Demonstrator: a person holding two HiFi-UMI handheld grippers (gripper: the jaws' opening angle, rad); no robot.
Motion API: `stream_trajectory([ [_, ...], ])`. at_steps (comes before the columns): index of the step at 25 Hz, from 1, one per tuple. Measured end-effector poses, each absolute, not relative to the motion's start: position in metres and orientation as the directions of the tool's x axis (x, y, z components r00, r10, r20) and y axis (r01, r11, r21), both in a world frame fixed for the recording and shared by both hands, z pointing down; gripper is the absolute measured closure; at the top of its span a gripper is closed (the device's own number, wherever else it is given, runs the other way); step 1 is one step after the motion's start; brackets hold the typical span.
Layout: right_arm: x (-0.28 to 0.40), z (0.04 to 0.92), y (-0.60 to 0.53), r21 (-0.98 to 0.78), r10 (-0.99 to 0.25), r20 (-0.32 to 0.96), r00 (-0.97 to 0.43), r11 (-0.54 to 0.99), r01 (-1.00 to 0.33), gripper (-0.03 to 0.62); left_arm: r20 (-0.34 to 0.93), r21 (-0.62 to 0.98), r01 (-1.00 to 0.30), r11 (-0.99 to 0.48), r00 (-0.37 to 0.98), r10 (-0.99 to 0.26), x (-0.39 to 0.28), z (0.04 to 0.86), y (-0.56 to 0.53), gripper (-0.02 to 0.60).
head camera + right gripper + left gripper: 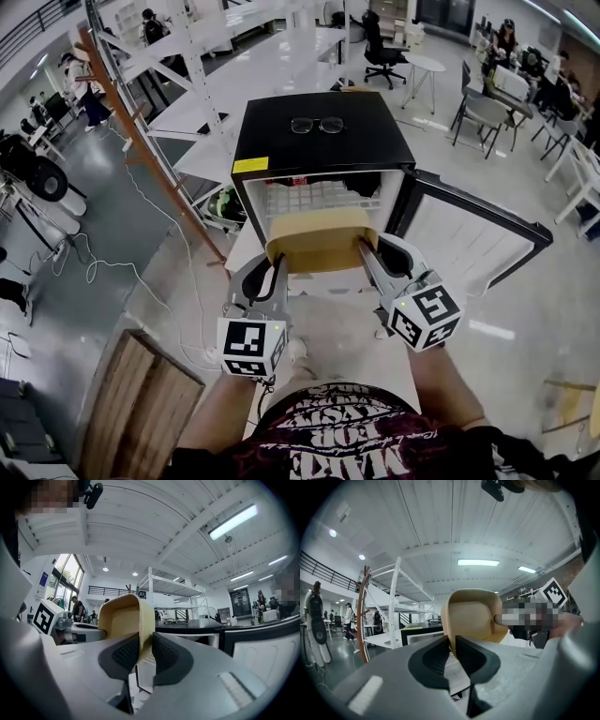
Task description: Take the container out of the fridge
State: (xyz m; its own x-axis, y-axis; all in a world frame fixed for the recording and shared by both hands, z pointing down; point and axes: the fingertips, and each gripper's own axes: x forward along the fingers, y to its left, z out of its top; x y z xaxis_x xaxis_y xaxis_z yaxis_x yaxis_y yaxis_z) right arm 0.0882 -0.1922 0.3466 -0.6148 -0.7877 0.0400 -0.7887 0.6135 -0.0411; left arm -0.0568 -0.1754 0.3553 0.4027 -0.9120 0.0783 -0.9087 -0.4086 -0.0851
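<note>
White shelving racks [190,56], desks and office chairs are seen across a wide, grey-floored hall, with a small black fridge [319,141] set in the middle of the head view. Its door [473,234] is swung open to the right, and a pair of glasses [317,125] is laid on its top. A tan container [322,242] is held off the floor at the mouth of the fridge, in front of the white wire shelf [314,195]; whether its far end is clear of the opening cannot be told. It is gripped from both sides. The left gripper [275,265] is clamped on the container's left wall: in the left gripper view the wall's thin edge is seen pinched between the two dark pads [433,660], which are set only a narrow slit apart. The right gripper [364,251] is closed likewise on the right wall, the tan rim being pressed between its ribbed pads. Both grippers are pointed level toward the fridge, with the marker cubes turned up toward the head camera
</note>
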Motion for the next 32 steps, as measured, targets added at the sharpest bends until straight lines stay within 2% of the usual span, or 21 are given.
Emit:
stream_trajectory([
  [32,0.073,0.331,-0.227,-0.011,-0.792,0.017,-0.610,0.610,-0.792,0.494,0.021,-0.094,-0.901,-0.423,0.423,-0.906,-0.073,0.334,-0.217,0.541],
])
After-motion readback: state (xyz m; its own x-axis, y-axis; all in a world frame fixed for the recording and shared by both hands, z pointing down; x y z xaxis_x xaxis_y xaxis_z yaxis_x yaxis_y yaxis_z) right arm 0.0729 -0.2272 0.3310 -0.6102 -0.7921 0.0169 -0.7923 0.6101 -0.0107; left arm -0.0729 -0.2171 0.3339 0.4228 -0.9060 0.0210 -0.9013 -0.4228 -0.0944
